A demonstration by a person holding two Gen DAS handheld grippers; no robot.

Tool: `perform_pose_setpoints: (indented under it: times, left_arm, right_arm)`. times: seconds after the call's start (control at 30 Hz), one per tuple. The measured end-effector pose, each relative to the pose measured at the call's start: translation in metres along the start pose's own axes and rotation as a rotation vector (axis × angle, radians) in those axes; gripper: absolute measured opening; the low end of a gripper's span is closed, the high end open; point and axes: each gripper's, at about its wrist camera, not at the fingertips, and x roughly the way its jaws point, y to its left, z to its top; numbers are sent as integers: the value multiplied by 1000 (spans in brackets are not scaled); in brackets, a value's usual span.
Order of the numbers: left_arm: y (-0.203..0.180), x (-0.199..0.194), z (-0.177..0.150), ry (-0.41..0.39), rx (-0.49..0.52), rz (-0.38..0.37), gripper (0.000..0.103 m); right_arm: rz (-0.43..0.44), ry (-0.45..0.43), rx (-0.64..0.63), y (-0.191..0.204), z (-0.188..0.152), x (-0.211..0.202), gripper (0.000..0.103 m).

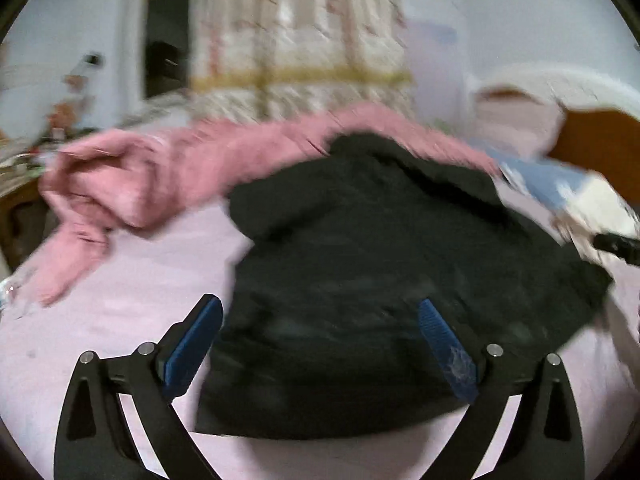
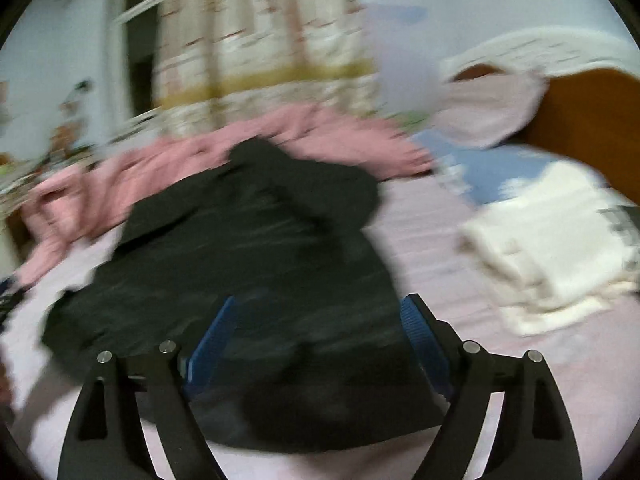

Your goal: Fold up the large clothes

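pale pink bedsheet (image 1: 132,280) carries a half-folded black fabric garment (image 1: 380,280); left gripper (image 1: 320,344) and right gripper (image 2: 320,344) gape empty, so regrasp an edge next.

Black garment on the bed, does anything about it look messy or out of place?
The black garment lies roughly folded but rumpled, its far edge overlapping the crumpled pink garment. Both views are blurred, so finer flaws can't be judged.
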Motion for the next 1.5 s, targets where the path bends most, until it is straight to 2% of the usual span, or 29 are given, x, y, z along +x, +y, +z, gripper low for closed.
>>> perform_pose_setpoints:
  times: [0.07, 0.13, 0.2, 0.23, 0.3, 0.33, 0.37, 0.43, 0.5, 0.57, 0.63, 0.73, 0.83, 0.9, 0.97, 1.07, 1.13, 1.17, 1.2, 1.27, 1.4, 1.5]
  left_arm:
    - [-13, 24, -4, 86, 40, -1, 98]
    - [-16, 51, -12, 152, 35, 32, 97]
    - [-5, 70, -19, 172, -9, 80, 96]
    - [6, 79, -21, 200, -58, 101, 95]
    - [30, 89, -26, 251, -191, 95, 89]
    - [40, 93, -29, 267, -235, 132, 86]
    - [49, 95, -32, 279, -267, 174, 82]
    - [58, 98, -36, 299, -298, 213, 82]
    - [51, 97, -38, 295, -266, 249, 83]
    - [42, 96, -36, 284, -223, 300, 84]
    - [44, 97, -37, 284, -228, 296, 85]
    - [49, 93, -40, 276, -249, 259, 84]
    - [45, 71, -32, 194, -240, 215, 82]
    - [33, 46, -28, 120, -198, 211, 83]
    - [14, 25, -25, 74, -113, 218, 84]
    - [-12, 0, -24, 14, -8, 166, 91]
    - [-31, -9, -26, 19, 76, 125, 92]
    - [-38, -10, -29, 30, 109, 114, 95]
    - [-45, -10, -33, 48, 140, 115, 96]
    - [-54, -4, -43, 109, 184, 167, 96]
    - [-56, 13, -57, 178, 176, 145, 97]
    - [-52, 18, -63, 188, 156, 152, 96]
  right_arm:
    - [20, 64, -29, 12, -6, 16, 86]
    - [-49, 122, -97, 24, -14, 36, 85]
    - [-123, 155, -111, 21, -20, 53, 85]
    - [-130, 175, -84, 16, -21, 60, 85]
    - [-119, 213, 40, -6, -19, 74, 85]
    - [-136, 205, 72, -14, -17, 75, 83]
    - [-180, 198, 94, -21, -17, 75, 82]
    - [-264, 223, 148, -38, -17, 83, 81]
    - [-261, 228, 207, -44, -23, 84, 81]
    - [-303, 230, 175, -40, -23, 86, 81]
    - [-327, 232, 152, -38, -24, 89, 82]
    - [-309, 226, 168, -35, -22, 91, 82]
    - [-293, 153, 170, -31, -18, 67, 81]
    - [-311, 80, 92, -19, -13, 43, 81]
    - [-311, 35, 5, -3, -11, 25, 82]
    - [-221, 22, -57, 19, -13, 8, 82]
    - [-152, 59, -101, 33, -19, 4, 82]
    - [-148, 77, -130, 41, -23, 4, 83]
    - [-169, 89, -153, 48, -29, 3, 83]
    - [-197, 107, -160, 55, -43, 2, 84]
    - [-202, 175, -180, 60, -66, 6, 84]
    - [-233, 187, -197, 60, -71, 9, 84]
